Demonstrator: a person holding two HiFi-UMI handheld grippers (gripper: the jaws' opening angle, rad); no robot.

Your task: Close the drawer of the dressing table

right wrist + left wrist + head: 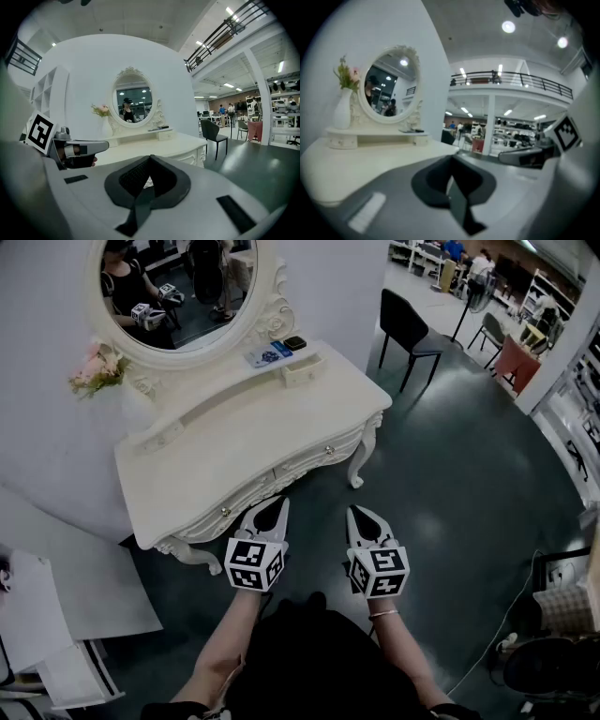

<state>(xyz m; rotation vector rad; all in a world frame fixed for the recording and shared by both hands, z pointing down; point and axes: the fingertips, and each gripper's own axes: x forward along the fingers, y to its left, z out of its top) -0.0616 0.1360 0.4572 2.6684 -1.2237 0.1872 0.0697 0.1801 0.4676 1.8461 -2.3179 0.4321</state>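
The cream dressing table [234,442] stands against the wall under its oval mirror [183,292]. Its drawer front [314,460], with a small knob [328,450], looks flush with the carved front. My left gripper [278,503] hovers just short of the table's front edge, jaws together and nothing between them. My right gripper [355,513] hangs beside it over the floor, also shut and empty. In the left gripper view the gripper [451,161] points over the tabletop [370,161]. In the right gripper view the gripper [150,159] points toward the table's right end [187,150].
A vase of flowers [98,371] stands at the table's left, with a blue box [272,352] and a small upper drawer [302,369] on the raised shelf. A black chair [408,324] stands to the right. White boards [66,606] lie at lower left and a cable [511,615] at lower right.
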